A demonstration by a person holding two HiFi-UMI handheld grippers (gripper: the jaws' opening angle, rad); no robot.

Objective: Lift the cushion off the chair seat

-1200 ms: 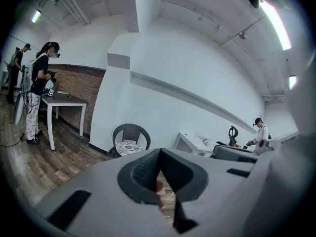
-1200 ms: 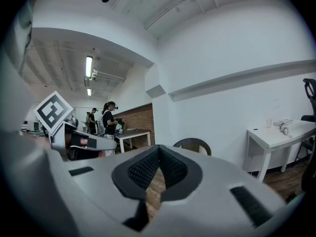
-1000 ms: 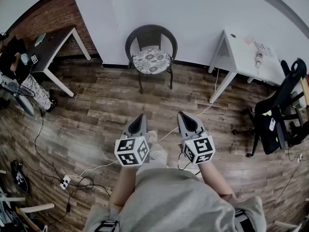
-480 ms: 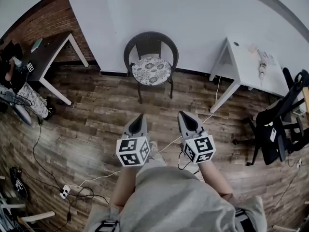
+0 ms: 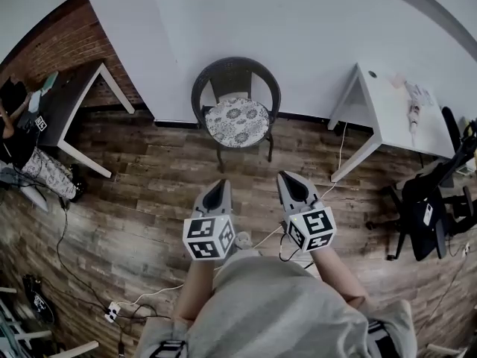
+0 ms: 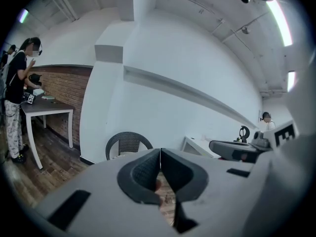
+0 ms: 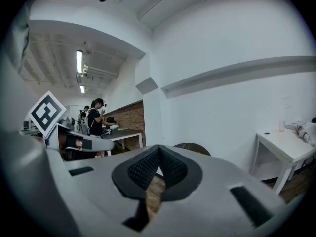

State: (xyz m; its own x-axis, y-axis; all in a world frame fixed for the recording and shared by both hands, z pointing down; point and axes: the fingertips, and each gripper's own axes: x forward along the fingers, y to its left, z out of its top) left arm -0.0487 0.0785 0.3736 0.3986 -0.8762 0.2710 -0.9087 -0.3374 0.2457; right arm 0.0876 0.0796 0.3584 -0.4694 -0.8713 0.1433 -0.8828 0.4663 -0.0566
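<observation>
Left gripper (image 5: 220, 184) and right gripper (image 5: 285, 177): grey tapered shells with slotted tops and black ribbed pads (image 6: 140, 174). Each carries a cube (image 5: 209, 237) bearing black-and-white square markers. Person wears a light grey top (image 5: 276, 308).

We look steeply down from head height, both gripper views face forward nearly level, all share the distant chair (image 5: 236, 103).

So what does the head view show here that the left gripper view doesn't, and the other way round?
Head view only: the patterned cushion lying on the seat, and cables across the wooden floor. Left gripper view only: ceiling lights, and the left gripper with its pads pressed together, nothing between them. Both: the wicker chair.
</observation>
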